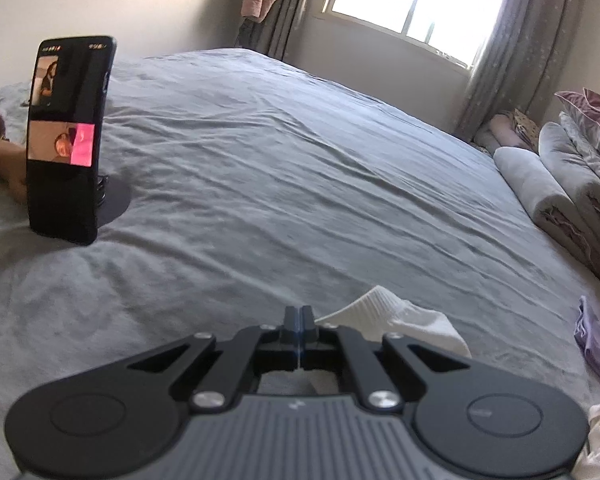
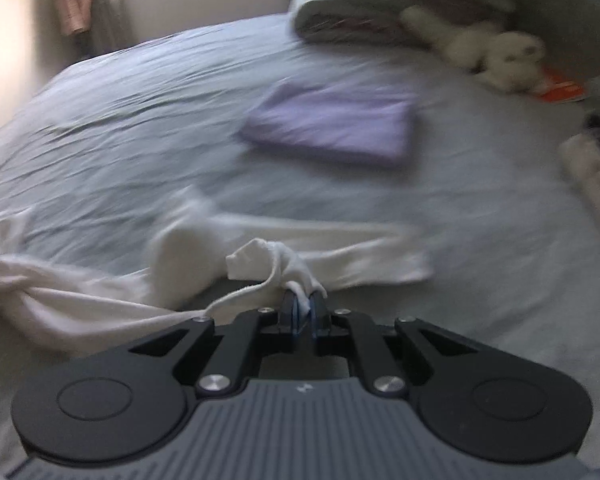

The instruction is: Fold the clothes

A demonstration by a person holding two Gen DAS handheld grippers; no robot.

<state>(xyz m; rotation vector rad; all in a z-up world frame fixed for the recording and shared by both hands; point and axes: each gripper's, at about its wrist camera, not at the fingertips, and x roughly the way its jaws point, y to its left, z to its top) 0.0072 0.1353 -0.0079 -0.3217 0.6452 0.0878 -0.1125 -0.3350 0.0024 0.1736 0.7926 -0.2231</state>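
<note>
Hovering low over the grey bed [image 1: 260, 168], the left hand-held gripper [image 1: 299, 320] is clenched on nothing; a white sock [image 1: 388, 316] lies just right of its tips. Right wrist view: the right hand-held gripper [image 2: 303, 306] pinches a white garment [image 2: 100, 296] trailing leftward, a folded lilac cloth [image 2: 332, 120] well ahead.

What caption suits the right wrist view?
Right gripper pinching a white garment on a grey bed, folded purple cloth beyond.
</note>
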